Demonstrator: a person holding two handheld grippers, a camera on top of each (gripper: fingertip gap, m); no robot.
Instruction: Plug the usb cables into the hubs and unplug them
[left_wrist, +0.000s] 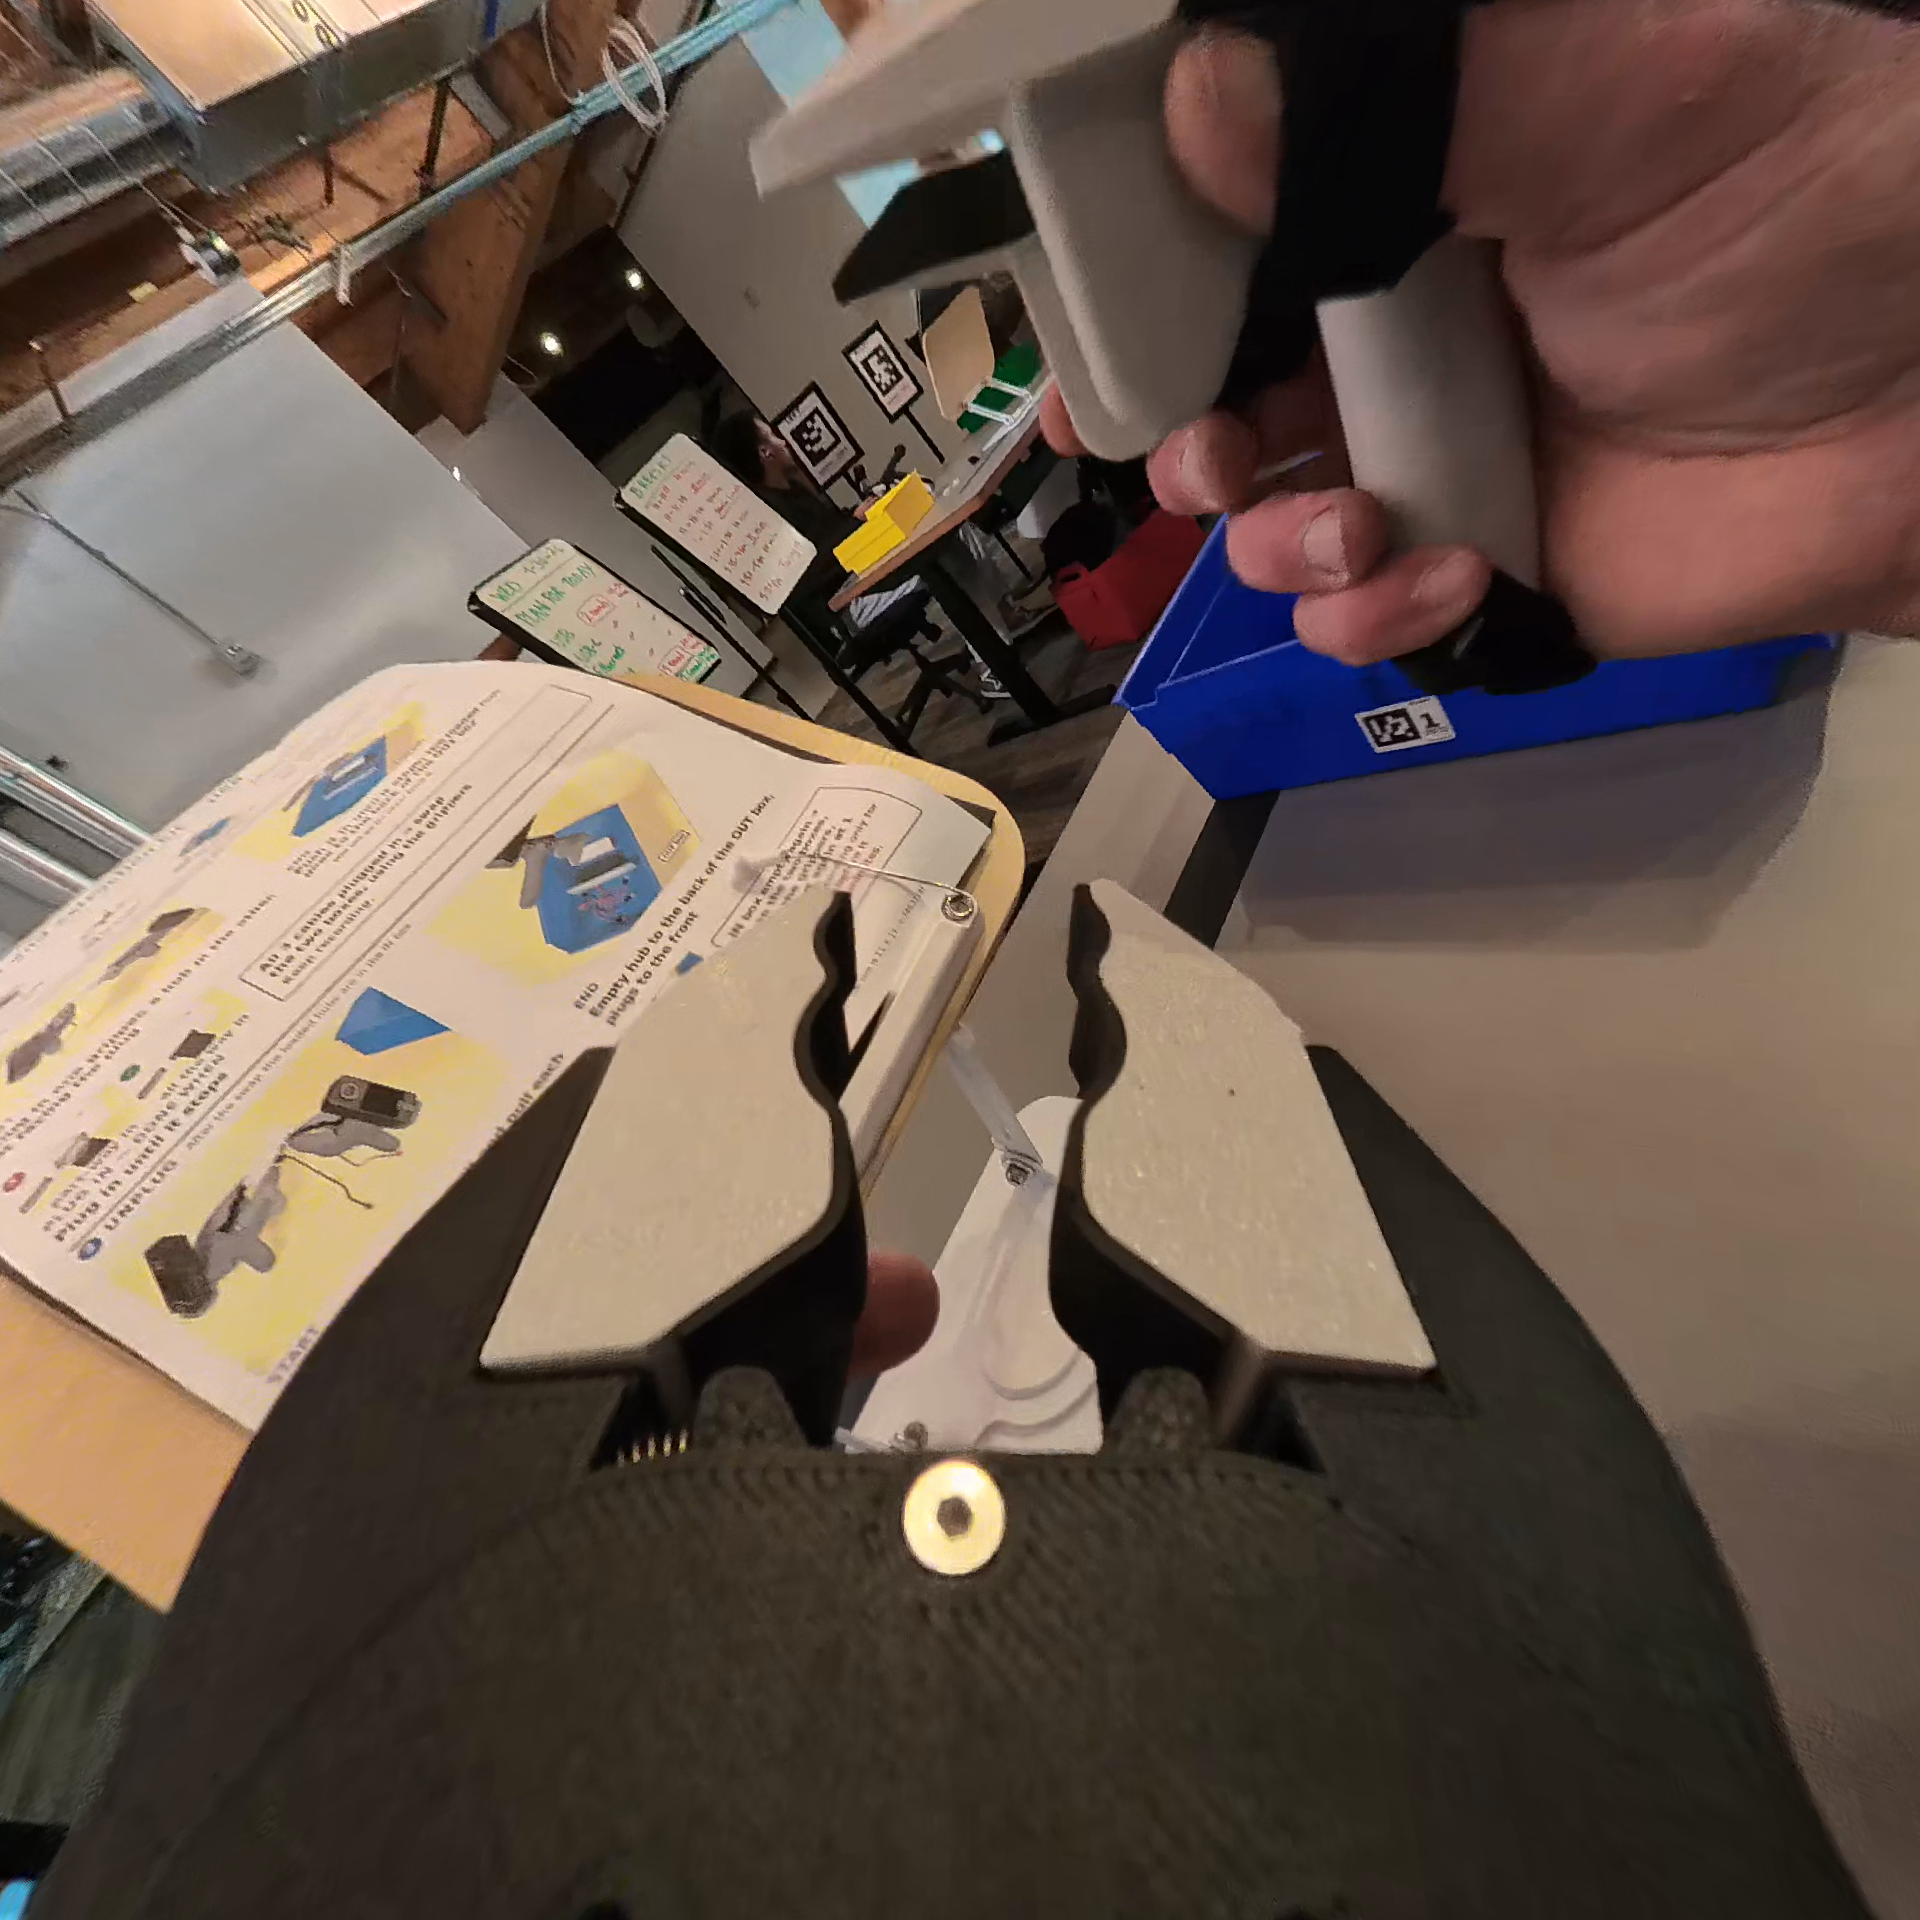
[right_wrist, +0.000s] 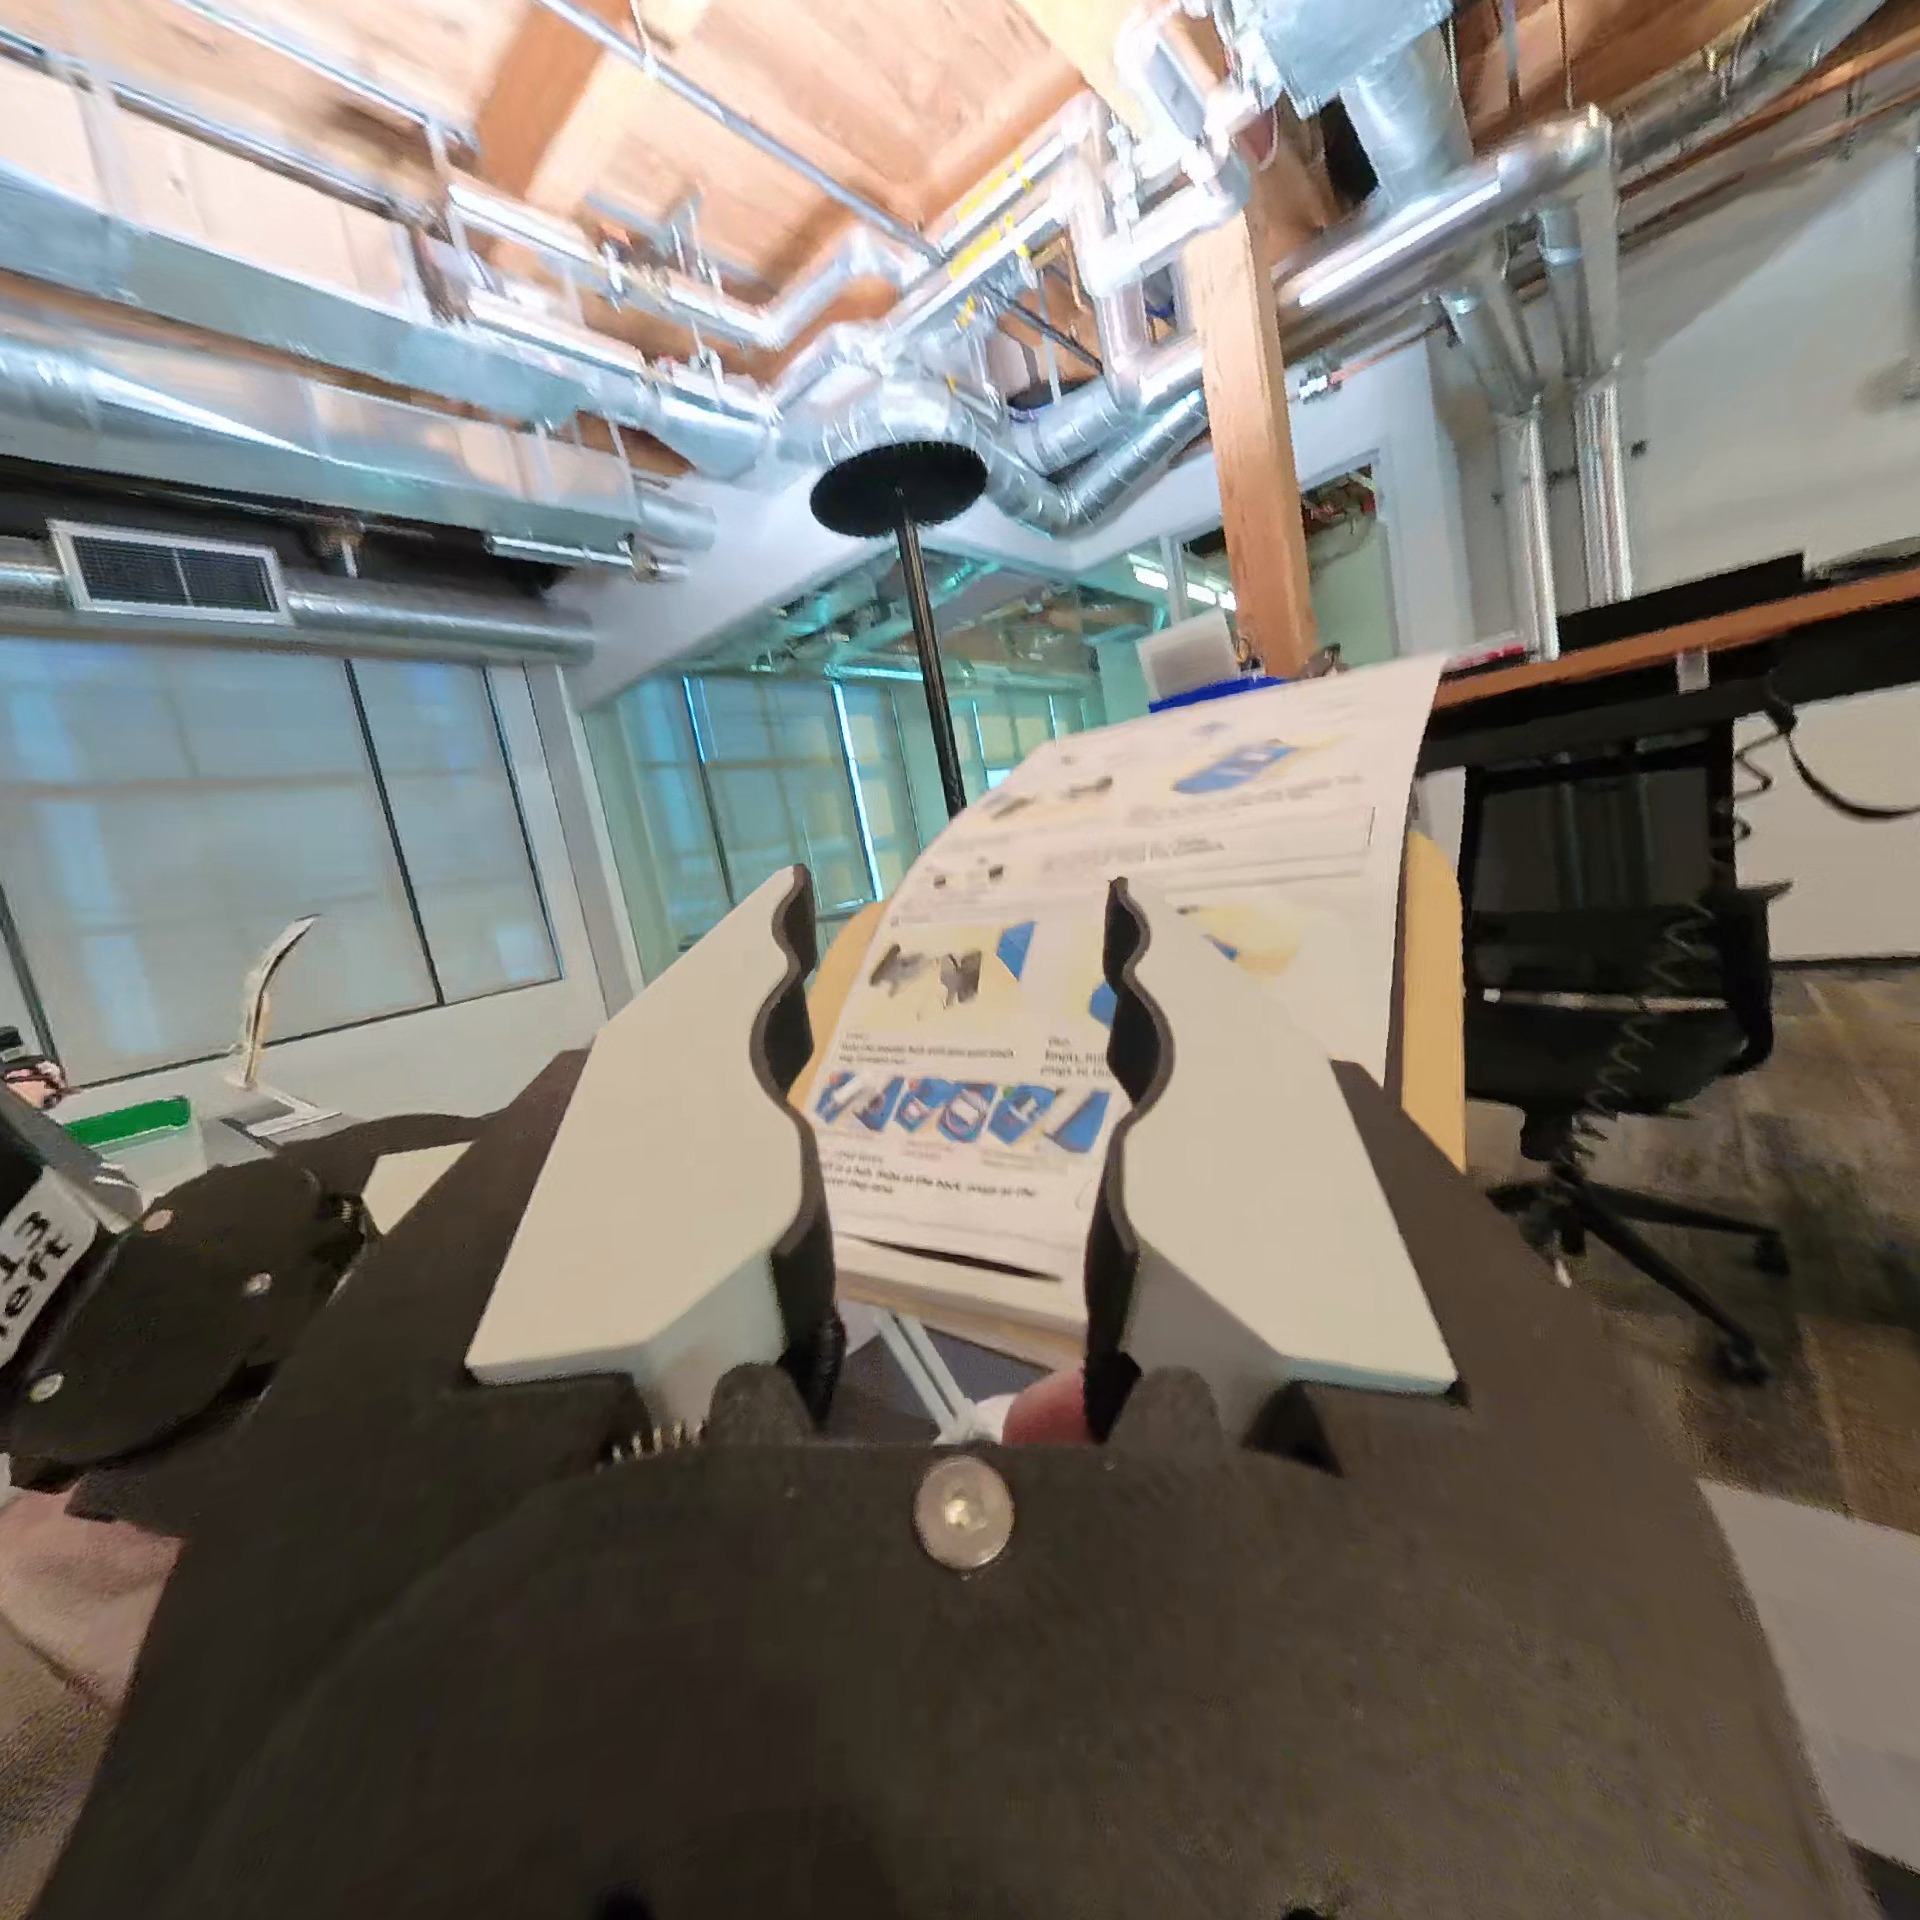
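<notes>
Both of your grippers were off the work and gripping nothing. Your left gripper (left_wrist: 961, 935) had its grey fingers (left_wrist: 717, 1132) parted with a clear gap between the wavy black inner edges, and nothing sat in that gap; it pointed at the near corner of an instruction sheet (left_wrist: 416, 935) lying on a tan wooden board (left_wrist: 997, 831), beside the edge of the pale table (left_wrist: 1558, 1143). Your right gripper (right_wrist: 956, 904) was parted just as wide, also empty, and was tilted upward so that the same printed sheet (right_wrist: 1039, 987) on its board stood ahead of the fingers (right_wrist: 665, 1143), with ceiling ducts (right_wrist: 623, 416) and a black office chair (right_wrist: 1621, 987) beyond.

In the left wrist view your right hand (left_wrist: 1610, 364) was wrapped around the grey handle (left_wrist: 1132, 291) of that other gripper, held above a blue bin (left_wrist: 1299, 707) that sat on the table's far edge with a small square marker on its side. What lay inside the bin was hidden by the hand and the bin wall, so I could not tell where the USB cables or hubs were; none showed in either view. Farther back stood two whiteboards (left_wrist: 727, 540) and some yellow boxes (left_wrist: 883, 520) on a desk.
</notes>
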